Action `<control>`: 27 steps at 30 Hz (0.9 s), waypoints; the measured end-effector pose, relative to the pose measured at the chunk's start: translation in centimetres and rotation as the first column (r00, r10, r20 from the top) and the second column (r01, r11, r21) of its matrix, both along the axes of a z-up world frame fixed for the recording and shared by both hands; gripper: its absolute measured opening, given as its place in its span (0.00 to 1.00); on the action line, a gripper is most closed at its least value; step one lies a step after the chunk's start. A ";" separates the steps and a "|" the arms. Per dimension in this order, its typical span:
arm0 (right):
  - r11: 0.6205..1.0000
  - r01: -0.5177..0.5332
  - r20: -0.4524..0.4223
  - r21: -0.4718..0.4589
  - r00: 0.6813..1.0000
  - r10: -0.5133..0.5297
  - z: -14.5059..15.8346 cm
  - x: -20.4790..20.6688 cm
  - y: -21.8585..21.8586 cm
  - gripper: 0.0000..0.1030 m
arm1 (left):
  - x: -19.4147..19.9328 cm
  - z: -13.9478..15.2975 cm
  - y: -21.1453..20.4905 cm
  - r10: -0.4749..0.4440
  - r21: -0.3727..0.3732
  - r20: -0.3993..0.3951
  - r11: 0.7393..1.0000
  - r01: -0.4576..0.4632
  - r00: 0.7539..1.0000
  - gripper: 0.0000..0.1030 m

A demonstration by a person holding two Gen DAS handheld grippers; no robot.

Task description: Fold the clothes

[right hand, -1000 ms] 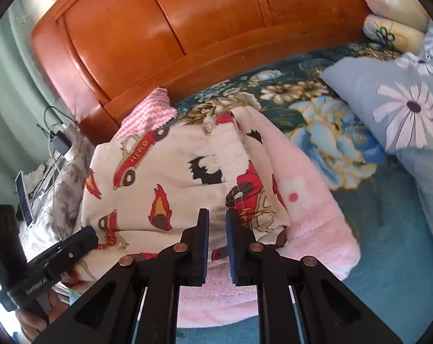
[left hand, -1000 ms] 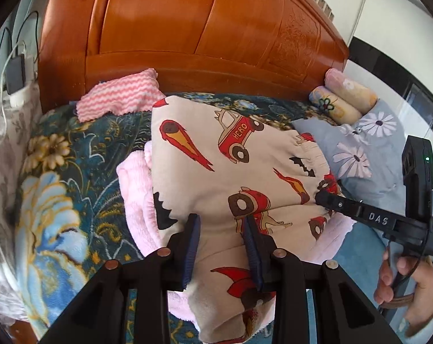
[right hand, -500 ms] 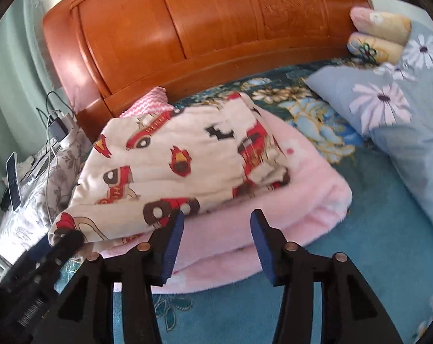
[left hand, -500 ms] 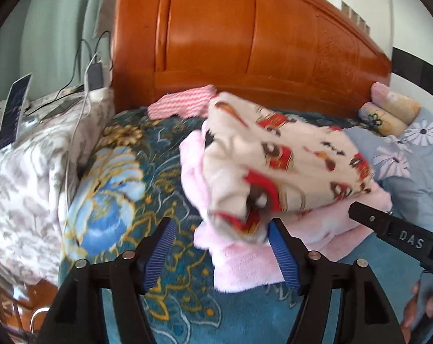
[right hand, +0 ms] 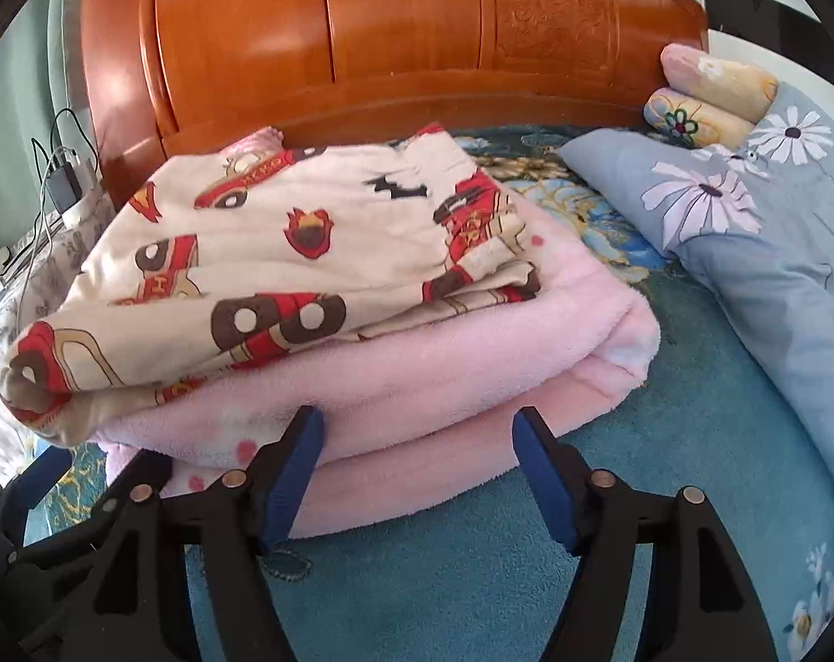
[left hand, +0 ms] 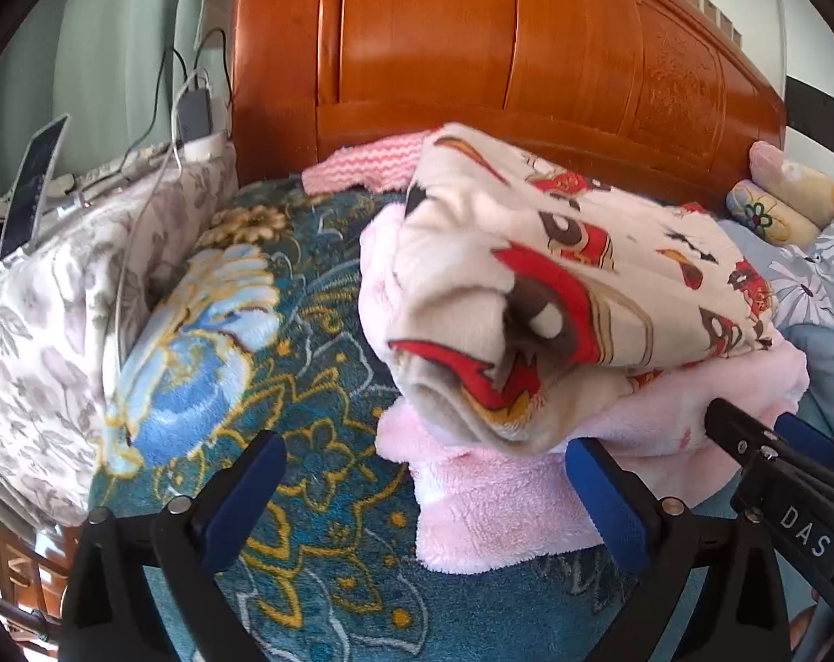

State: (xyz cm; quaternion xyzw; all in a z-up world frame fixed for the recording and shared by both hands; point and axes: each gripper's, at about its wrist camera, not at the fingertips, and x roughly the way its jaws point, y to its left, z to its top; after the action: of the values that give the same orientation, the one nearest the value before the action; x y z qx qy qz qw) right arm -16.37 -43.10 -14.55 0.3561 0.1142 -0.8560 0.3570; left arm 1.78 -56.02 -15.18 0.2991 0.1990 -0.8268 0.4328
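Both claws now released and backed off, left claw [left hand: 420, 488] and right claw [right hand: 417, 466] spread empty, car-print garment [right hand: 284, 254] lying folded on pink fleece [right hand: 472, 353] mid-frame, this fold looks done

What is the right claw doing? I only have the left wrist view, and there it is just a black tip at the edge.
Observer: The right claw is open. Its fingers are spread in front of the pink fleece and grip nothing.
Reviewer: Does the car-print garment sit square on the pink one?
Observer: Not quite. The car-print garment stops short on the right, so a strip of pink is bare along that side.
Reviewer: Is anything crowding the pile on the right?
Observer: No. The blue daisy pillow lies apart from it, with teal blanket showing between them.
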 end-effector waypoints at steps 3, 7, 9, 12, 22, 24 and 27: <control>1.000 0.009 0.021 -0.005 1.000 -0.008 -0.1 -0.1 0.3 0.71 | 0.0 0.3 0.3 -0.008 -0.020 -0.009 1.000 0.008 1.000 1.00; 0.999 0.033 0.021 0.002 0.999 -0.033 -0.2 -0.2 0.7 0.79 | 0.0 0.7 0.7 -0.019 -0.046 -0.021 0.999 0.018 1.000 1.00; 0.999 0.044 0.011 0.010 0.999 -0.044 -0.1 -0.1 0.8 0.84 | 0.0 0.9 0.9 -0.016 -0.058 -0.019 0.998 0.015 1.000 1.00; 0.999 0.044 0.008 0.007 0.999 -0.044 -0.1 -0.2 0.9 0.84 | 0.0 1.0 1.2 0.000 -0.077 -0.004 0.997 -0.001 1.000 1.00; 0.998 0.055 -0.042 -0.003 0.998 -0.055 0.6 0.1 1.3 0.84 | 0.0 1.7 2.2 0.019 -0.166 0.023 0.986 -0.015 1.000 1.00; 0.998 0.056 -0.040 -0.010 0.998 -0.056 0.7 0.0 1.3 0.84 | 0.1 1.8 2.2 0.022 -0.170 0.021 0.985 -0.018 1.000 1.00; 0.998 0.056 -0.042 -0.011 0.998 -0.056 0.8 0.1 1.2 0.84 | 0.2 1.7 2.1 0.021 -0.169 0.017 0.985 -0.018 1.000 1.00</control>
State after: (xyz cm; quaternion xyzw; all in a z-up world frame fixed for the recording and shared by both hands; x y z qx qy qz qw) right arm -16.29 -41.87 -13.77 0.3393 0.1075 -0.8736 0.3320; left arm 1.95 -53.89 -13.47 0.2671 0.1270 -0.8337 0.4664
